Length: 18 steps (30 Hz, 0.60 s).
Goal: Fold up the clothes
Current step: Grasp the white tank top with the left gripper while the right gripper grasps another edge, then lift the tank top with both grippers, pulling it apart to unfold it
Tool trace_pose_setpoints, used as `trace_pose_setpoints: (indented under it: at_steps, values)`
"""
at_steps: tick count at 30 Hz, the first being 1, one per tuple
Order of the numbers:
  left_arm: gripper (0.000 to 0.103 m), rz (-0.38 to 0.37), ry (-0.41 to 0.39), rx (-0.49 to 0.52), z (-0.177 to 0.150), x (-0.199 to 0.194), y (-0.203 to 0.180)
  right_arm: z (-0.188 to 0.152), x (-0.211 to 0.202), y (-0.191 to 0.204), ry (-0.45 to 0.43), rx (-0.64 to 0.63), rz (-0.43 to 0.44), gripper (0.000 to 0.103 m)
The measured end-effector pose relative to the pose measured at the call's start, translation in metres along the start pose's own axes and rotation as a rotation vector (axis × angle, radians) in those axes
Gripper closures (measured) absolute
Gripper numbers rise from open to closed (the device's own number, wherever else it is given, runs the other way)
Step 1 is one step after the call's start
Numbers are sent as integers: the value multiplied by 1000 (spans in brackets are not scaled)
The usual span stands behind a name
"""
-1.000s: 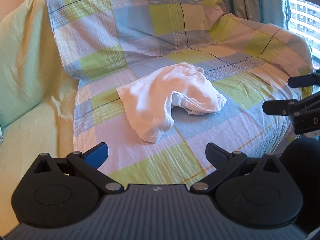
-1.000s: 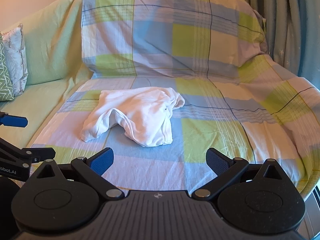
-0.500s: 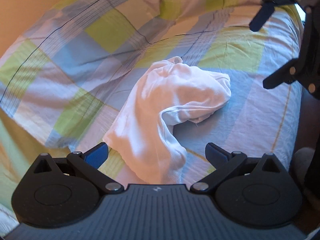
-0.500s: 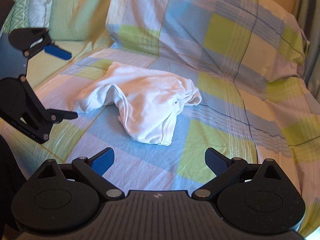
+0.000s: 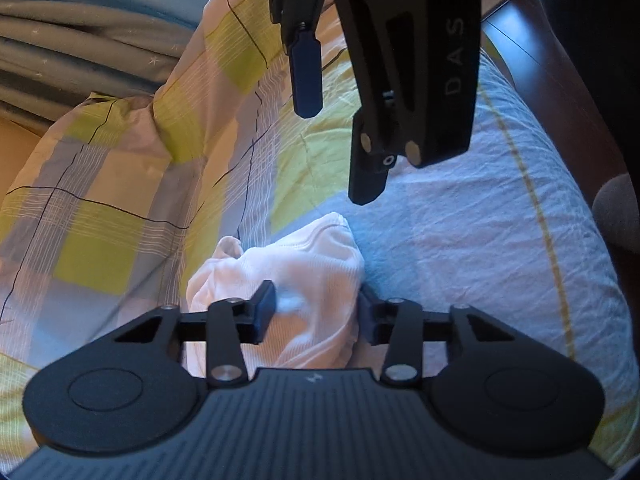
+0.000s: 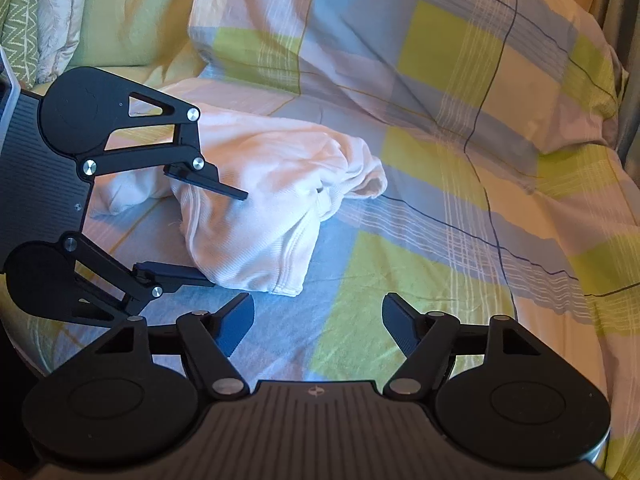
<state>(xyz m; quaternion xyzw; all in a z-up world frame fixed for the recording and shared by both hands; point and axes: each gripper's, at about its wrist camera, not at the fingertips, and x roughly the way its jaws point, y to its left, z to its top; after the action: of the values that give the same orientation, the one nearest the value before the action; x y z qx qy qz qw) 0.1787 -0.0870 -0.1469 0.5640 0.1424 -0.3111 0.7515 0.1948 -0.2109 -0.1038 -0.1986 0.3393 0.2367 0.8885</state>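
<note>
While white garment (image 6: 276, 184) lies crumpled on checked sheet (image 6: 460, 208), left claw (image 5: 316, 312) straddling it apart, right claw (image 6: 318, 322) apart.

Warm, fairly bright daylight falls across the checked sheet (image 6: 440, 152) ahead of my fingers, casting soft shadows in its folds. My left gripper (image 5: 316, 312) and right gripper (image 6: 318, 320) read as dark silhouettes with little detail. The white garment (image 5: 304, 280) between my left fingers is nearly blown out and softly blurred. Fisheye bending curves everything toward the edges, and the corners go dark.
</note>
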Motion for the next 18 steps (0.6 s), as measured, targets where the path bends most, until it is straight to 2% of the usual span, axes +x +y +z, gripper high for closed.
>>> trace_pose_setpoints:
  at_steps: [1, 2, 4, 6, 9, 10, 13, 18]
  values:
    - [96, -2, -8, -8, 0, 3, 2, -1, 1, -2, 2, 3, -3, 31]
    - [97, 1, -15, -90, -2, 2, 15, -2, 1, -4, 4, 6, -6, 31]
    - [98, 14, -37, -316, 0, -4, 55, -2, 1, -10, 0, 12, -17, 31]
    - [98, 74, -39, -557, -18, -15, 96, 0, 2, -14, -8, 13, -22, 31]
    - [98, 154, 6, -856, -56, -26, 150, 9, 7, -17, -24, -4, -12, 31]
    - [98, 171, 34, -922, -68, -28, 164, 13, 9, -16, -30, -16, -8, 31]
    - [98, 204, 124, -1042, -108, -25, 184, 27, 19, -10, -49, -38, 22, 31]
    - [98, 189, 200, -1103, -150, -24, 174, 47, 34, -4, -69, -24, 102, 31]
